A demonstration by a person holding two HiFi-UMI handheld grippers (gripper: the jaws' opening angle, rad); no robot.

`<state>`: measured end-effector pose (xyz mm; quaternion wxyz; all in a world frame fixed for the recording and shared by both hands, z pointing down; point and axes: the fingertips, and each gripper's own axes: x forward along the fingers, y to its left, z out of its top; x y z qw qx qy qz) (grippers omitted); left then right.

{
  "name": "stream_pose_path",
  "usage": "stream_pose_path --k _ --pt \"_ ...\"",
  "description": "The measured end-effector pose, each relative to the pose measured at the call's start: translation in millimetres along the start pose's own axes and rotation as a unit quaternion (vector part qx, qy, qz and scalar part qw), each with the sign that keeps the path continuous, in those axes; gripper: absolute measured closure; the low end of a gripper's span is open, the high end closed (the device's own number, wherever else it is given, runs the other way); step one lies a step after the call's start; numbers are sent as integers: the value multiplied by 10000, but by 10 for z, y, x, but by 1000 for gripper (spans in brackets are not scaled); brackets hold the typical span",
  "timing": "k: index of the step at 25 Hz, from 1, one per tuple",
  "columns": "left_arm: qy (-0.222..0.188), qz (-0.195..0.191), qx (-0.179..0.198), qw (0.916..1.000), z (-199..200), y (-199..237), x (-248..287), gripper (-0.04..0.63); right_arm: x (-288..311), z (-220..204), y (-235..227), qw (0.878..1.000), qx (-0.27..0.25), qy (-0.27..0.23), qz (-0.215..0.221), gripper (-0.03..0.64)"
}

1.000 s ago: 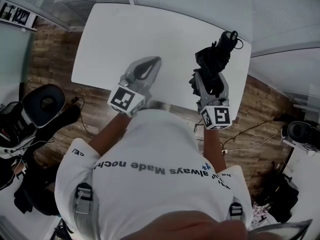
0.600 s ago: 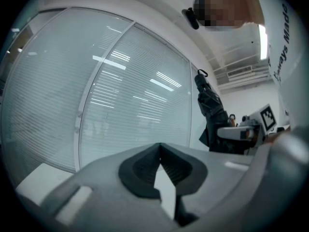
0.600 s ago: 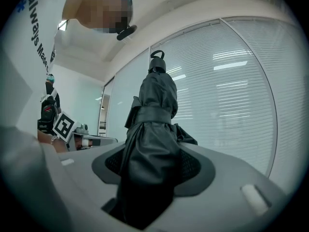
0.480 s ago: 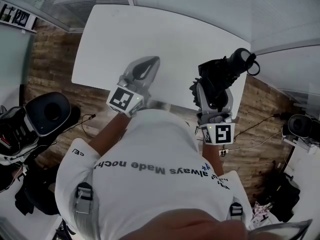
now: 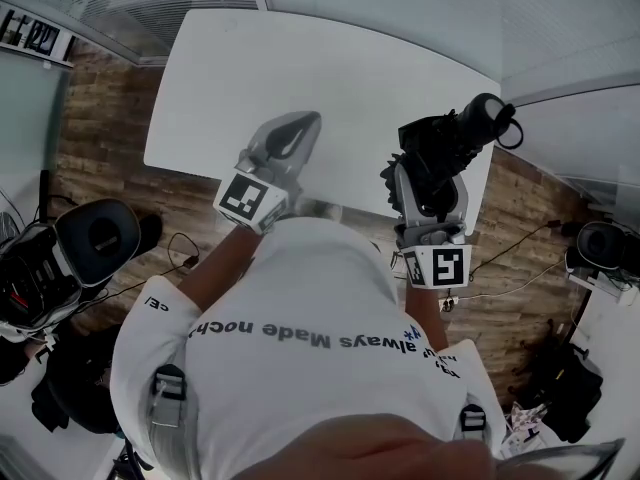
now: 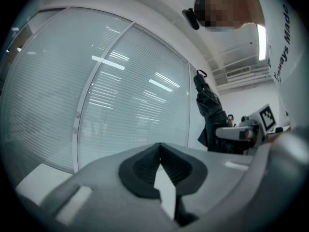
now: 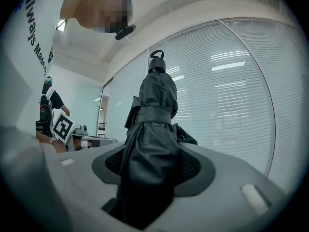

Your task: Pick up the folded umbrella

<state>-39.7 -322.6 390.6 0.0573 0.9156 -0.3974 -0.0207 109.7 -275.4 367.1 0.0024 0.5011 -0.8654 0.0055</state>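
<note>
Right gripper view: right gripper [image 7: 152,164] clamped on umbrella [image 7: 153,120], strapped bundle sticking out past jaws, apparently lifted off table [image 5: 300,68]. Left gripper [image 6: 160,151] closed, empty, well apart. Looks done for pick-up; only holding steady left.

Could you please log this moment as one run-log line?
right gripper: shut on folded umbrella | folded umbrella: clear of table | left gripper: shut, empty

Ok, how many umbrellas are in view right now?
1: a black folded umbrella, clamped in the right gripper over the white table's right end. The person's body hides some floor, so another could be unseen.
</note>
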Motion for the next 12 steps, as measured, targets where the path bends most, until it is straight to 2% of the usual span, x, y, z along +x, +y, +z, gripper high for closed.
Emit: stream_pose_path --k 12 --pt "17 -36 17 10000 -36 -21 3 594 -35 -20 -16 10000 -61 -7 -57 367"
